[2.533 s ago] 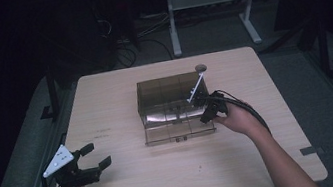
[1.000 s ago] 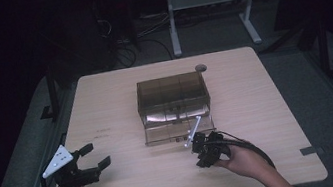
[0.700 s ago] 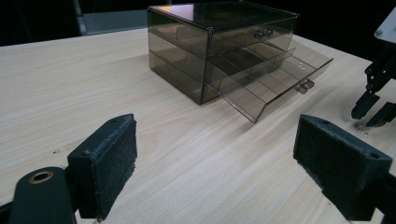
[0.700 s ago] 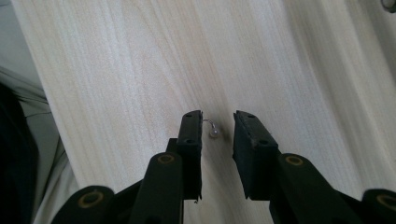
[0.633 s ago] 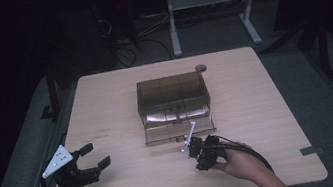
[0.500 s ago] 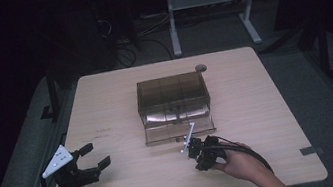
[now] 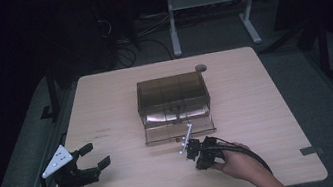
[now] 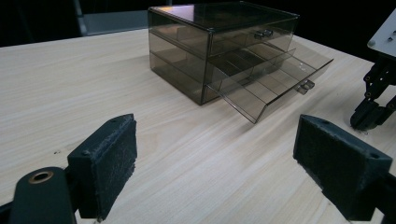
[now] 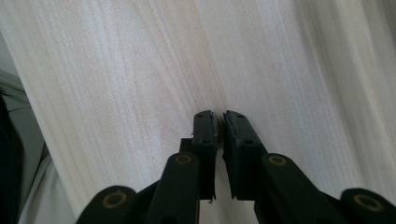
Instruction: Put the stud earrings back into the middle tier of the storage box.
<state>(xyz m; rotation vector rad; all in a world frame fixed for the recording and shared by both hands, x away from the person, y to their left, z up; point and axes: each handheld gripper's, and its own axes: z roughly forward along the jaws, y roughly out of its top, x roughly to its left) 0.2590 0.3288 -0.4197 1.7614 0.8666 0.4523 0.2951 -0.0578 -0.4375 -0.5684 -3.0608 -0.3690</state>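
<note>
Right tool (image 7: 193,151): jaws pressed near-together, tips down on table (image 7: 268,108), possibly pinching something tiny; cannot tell. Lift slowly. Left tool (image 7: 91,158): spread, idle. Drawer box (image 7: 173,97): bottom drawer open.

overall light: dim room, black surroundings beyond the pale wooden table (image 7: 106,108), which is evenly lit from above
glare: soft sheen on the smoky transparent plastic drawer box (image 8: 219,51), brightest on its top
shadows: faint under the box
focus: black padded jaws soft in both gripper views; the wood grain past them looks sharper
high view: grainy, murky
</note>
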